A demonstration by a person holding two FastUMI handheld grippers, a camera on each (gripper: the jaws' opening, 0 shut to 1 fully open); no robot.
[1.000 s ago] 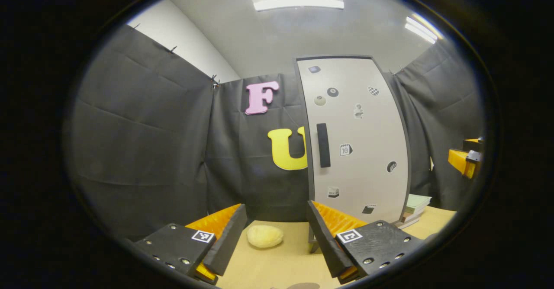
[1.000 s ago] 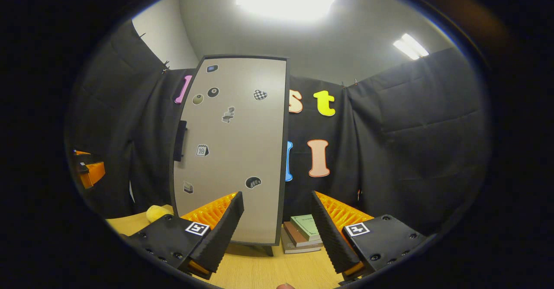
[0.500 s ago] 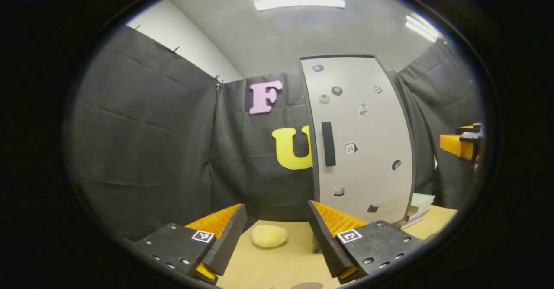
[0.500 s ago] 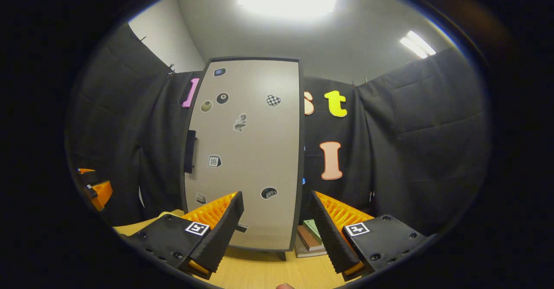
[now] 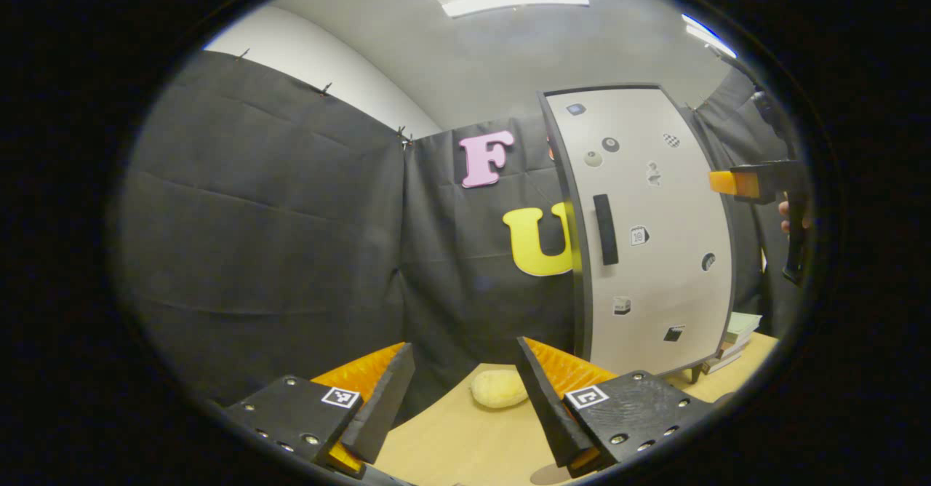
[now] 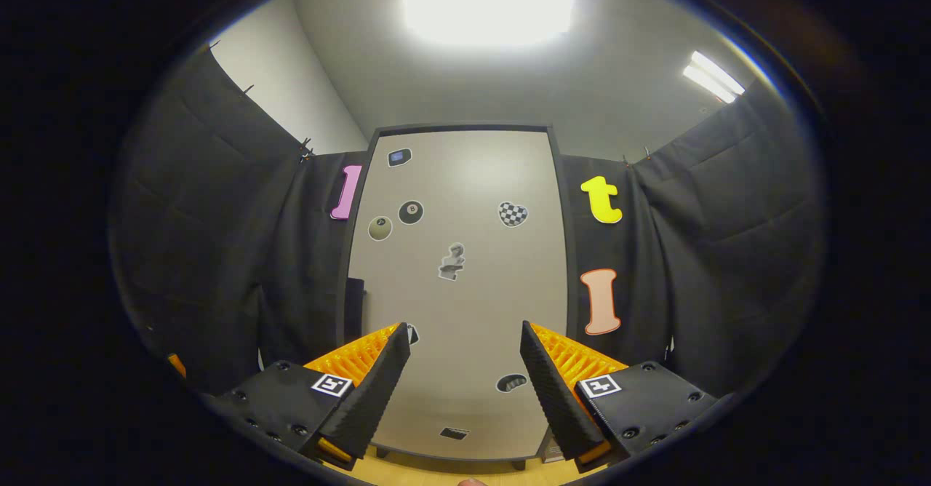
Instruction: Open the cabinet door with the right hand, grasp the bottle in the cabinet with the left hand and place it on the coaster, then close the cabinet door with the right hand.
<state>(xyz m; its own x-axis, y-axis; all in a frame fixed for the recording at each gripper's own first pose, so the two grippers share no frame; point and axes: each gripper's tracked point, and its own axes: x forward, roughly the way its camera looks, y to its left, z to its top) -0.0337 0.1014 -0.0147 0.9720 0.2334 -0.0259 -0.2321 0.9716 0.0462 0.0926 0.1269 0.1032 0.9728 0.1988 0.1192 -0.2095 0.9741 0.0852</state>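
In the right gripper view the right gripper (image 6: 465, 388) hangs with its 2 fingers spread wide and nothing between them, facing the closed cabinet door (image 6: 465, 311), whose dark handle (image 6: 354, 310) sits at the door's left edge. In the left gripper view the left gripper (image 5: 465, 406) is equally wide open and empty, low over the wooden table (image 5: 465, 442) to the left of the door, with a yellow sponge-like lump (image 5: 499, 388) lying near the door's foot and a stack of books (image 5: 738, 329) at the door's right.
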